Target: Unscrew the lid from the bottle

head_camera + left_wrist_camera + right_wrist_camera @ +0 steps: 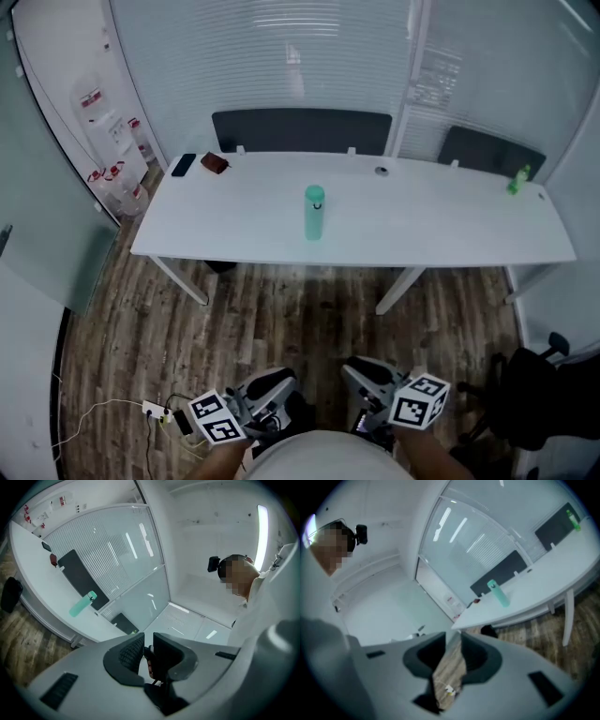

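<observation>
Centrally, smooth cylindrical teal bottle [314,214]

Cool, even light is filling the room. Strip light [261,536] is glaring; glass partition [457,529] is reflecting streaks. Gripper views are bowing toward dark corners; right gripper view is blurring.

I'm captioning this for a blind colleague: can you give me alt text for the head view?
A teal bottle, lid on, stands upright midway along a long white table. At the picture's bottom edge the left gripper and right gripper are held close to the person, well short of the table.
</observation>
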`<state>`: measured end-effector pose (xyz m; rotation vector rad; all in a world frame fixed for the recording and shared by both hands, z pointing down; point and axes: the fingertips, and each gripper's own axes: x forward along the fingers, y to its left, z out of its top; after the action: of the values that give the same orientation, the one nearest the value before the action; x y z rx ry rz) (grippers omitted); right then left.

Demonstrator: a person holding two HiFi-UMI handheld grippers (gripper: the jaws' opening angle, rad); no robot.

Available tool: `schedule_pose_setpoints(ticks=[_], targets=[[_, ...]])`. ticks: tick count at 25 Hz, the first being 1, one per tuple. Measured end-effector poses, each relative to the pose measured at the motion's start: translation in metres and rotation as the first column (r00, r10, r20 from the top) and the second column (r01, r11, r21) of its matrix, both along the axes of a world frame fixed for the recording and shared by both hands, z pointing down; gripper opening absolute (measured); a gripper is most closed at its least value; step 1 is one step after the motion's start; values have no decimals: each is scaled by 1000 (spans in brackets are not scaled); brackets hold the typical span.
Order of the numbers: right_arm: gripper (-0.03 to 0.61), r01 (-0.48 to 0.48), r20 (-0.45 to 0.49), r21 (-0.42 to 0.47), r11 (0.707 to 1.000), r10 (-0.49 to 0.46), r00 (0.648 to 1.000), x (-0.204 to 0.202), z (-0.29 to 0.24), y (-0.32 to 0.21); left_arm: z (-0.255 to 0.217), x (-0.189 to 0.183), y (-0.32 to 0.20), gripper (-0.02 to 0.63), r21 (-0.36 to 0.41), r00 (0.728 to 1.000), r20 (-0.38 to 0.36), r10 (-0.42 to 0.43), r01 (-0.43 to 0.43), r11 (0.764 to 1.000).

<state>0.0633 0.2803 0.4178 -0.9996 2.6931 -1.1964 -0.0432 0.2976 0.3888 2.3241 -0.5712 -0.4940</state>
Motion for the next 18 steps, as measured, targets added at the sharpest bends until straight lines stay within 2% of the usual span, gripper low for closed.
schedule_pose_setpoints(ticks=[8,18], targets=[[98,-61,3,-5,998,61,998,-27,5,-42,24,-30,-41,55,-70,998,27,49,-47,996],[98,-84,1,-22,996,84,996,-13,14,-90,30,-11,-91,55,-98,995,33,93,-89,991]])
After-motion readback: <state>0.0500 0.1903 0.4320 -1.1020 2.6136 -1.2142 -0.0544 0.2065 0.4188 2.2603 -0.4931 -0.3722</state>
